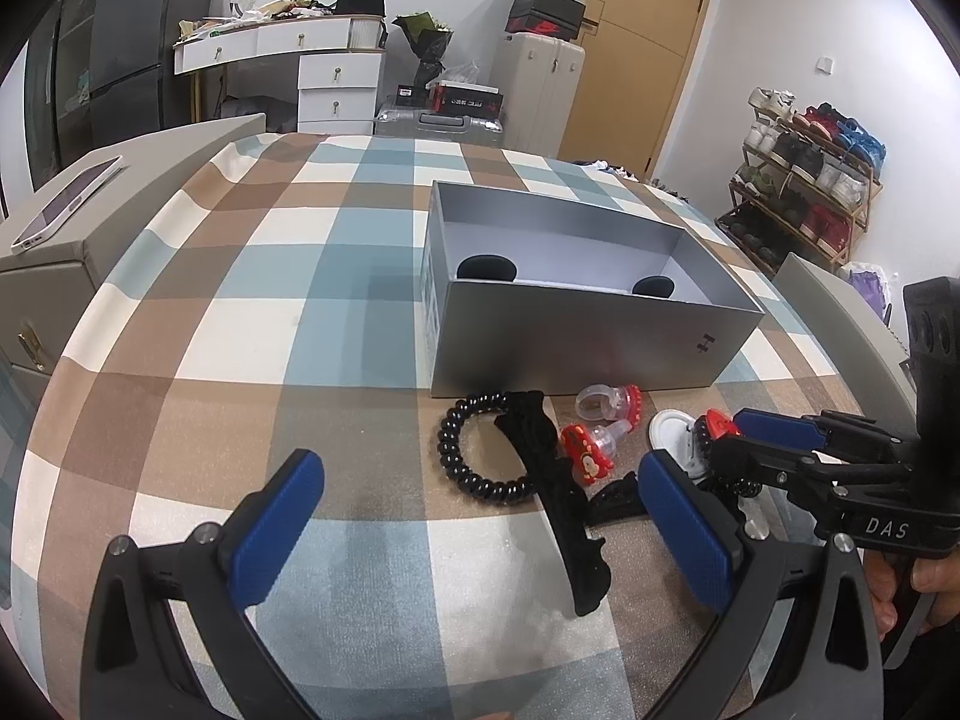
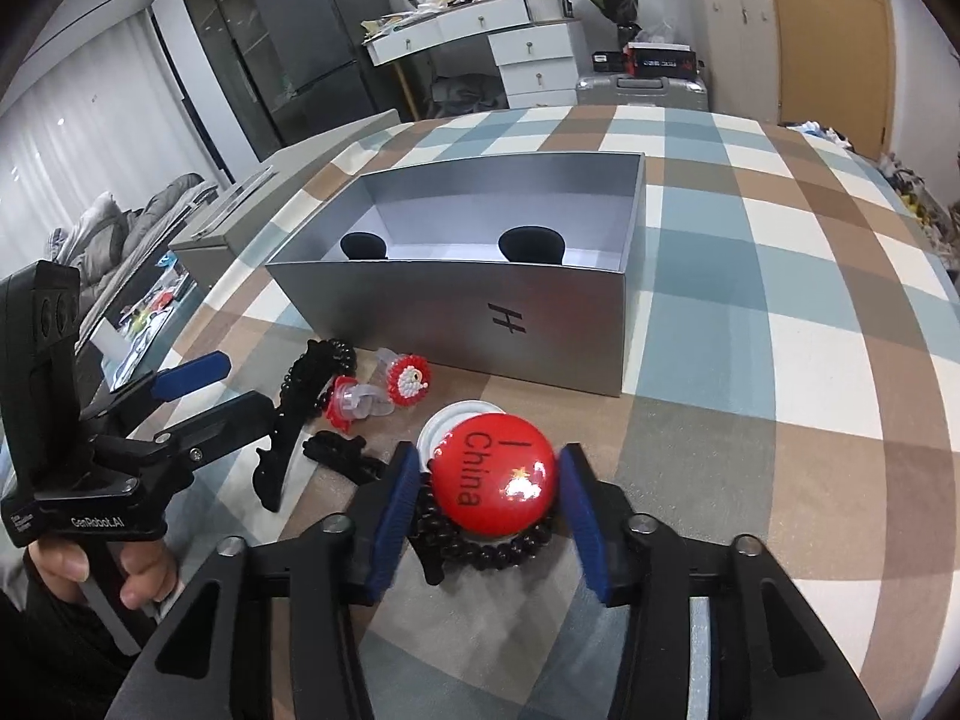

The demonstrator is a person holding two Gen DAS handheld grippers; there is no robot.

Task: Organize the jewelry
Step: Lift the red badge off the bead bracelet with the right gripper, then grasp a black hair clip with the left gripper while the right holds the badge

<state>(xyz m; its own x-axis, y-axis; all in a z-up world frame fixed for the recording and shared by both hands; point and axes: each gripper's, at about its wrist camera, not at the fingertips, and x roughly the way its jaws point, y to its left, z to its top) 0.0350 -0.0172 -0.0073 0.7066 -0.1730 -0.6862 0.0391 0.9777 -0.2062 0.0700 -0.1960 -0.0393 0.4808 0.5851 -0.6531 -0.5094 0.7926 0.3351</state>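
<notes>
right tool (image 2: 487, 515) spread around red badge (image 2: 493, 479), grey box (image 2: 468, 324) behind

Two black plastic claws (image 1: 480, 516) (image 2: 489, 516), blue ribbed pads, silver screws, white "DAS" and "GenRobot.AI" lettering, bare fingers.

Jewelry pile (image 1: 576, 456) on tablecloth (image 1: 240, 330), before box (image 1: 576, 342).

We see a desk (image 1: 270, 276) under a checked cloth. On it sit a silver box (image 1: 576, 348), a black coil bracelet (image 1: 474, 450), a black clip (image 1: 564, 516) and a red badge (image 2: 495, 474). Two red rings (image 1: 606, 420) lie near the box.
</notes>
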